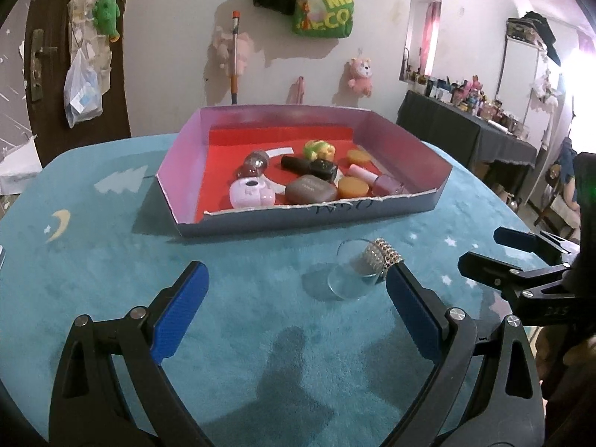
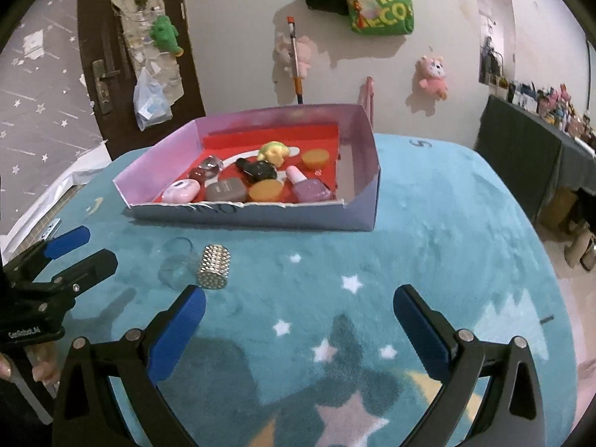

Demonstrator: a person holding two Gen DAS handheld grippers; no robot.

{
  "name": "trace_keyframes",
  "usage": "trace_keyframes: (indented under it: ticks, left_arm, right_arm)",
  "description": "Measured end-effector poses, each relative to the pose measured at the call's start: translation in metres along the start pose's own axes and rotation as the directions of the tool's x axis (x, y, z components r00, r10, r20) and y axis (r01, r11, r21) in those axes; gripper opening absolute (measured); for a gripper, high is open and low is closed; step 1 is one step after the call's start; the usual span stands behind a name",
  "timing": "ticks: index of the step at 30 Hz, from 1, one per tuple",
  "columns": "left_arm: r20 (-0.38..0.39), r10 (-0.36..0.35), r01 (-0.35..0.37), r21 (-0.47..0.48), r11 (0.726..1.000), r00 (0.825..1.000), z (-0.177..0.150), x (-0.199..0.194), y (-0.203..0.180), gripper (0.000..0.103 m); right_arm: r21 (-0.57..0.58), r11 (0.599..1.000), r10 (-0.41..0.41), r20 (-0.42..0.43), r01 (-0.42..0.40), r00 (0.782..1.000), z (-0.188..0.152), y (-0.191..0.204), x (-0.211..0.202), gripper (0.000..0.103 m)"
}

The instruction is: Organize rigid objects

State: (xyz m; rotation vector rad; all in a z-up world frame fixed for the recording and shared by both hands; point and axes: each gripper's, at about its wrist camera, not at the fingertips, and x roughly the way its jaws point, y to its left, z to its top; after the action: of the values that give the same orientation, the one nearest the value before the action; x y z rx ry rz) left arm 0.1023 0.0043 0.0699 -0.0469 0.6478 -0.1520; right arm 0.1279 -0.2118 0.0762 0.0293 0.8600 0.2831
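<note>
Left wrist view shows the left gripper spread wide at the bottom of the frame, its blue pads apart with nothing between them, above a teal plush cloth printed with stars and a moon. Just beyond its right-hand pad, right of centre, a clear glass jar with a studded silver cap lies on its side on the cloth; whether the pad touches the cap cannot be told. Behind it, in the middle of the frame, stands a shallow cardboard box with a red floor, holding a pink round case, a brown compact, two orange discs, a pink nail polish bottle, a black bottle, a yellow-green toy and a clear ball. At the right edge the right gripper comes in, its fingers apart. Right wrist view shows that gripper likewise open wide and empty at the bottom, over bare cloth with white stars. The jar lies at left of centre, just past the left-hand pad and apart from it, with the box beyond at upper centre. The left gripper enters at the left edge, open.
</note>
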Motion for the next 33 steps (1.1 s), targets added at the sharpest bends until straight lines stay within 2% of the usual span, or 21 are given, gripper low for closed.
trace_keyframes:
  ticks: [15, 21, 24, 28, 33]
  left_arm:
    - [-0.059, -0.019, 0.019, 0.005, 1.0, 0.998, -0.004, 0.016, -0.005, 0.097]
    - [-0.113, -0.019, 0.021, 0.017, 1.0, 0.993, -0.001, 0.032, -0.012, 0.097]
    - [-0.138, -0.031, 0.034, 0.024, 0.999, 0.99, 0.002, 0.042, -0.015, 0.097]
    - [-0.21, -0.038, 0.044, 0.025, 0.999, 0.977, 0.004, 0.058, -0.019, 0.097]
    - [-0.262, -0.018, 0.02, 0.008, 1.0, 0.965, 0.004, 0.07, -0.015, 0.097]
  right_arm:
    - [0.031, 0.999, 0.01, -0.049, -0.009, 0.999, -0.006, -0.007, 0.014, 0.103]
    - [0.056, 0.998, 0.022, -0.051, -0.02, 0.998, -0.007, -0.012, 0.015, 0.103]
    - [0.069, 0.997, 0.029, -0.056, -0.026, 0.998, -0.008, -0.015, 0.016, 0.103]
    - [0.077, 0.997, 0.033, -0.062, -0.028, 0.998, -0.007, -0.016, 0.017, 0.103]
    - [0.065, 0.998, 0.03, -0.071, -0.025, 0.997, -0.005, -0.015, 0.019, 0.103]
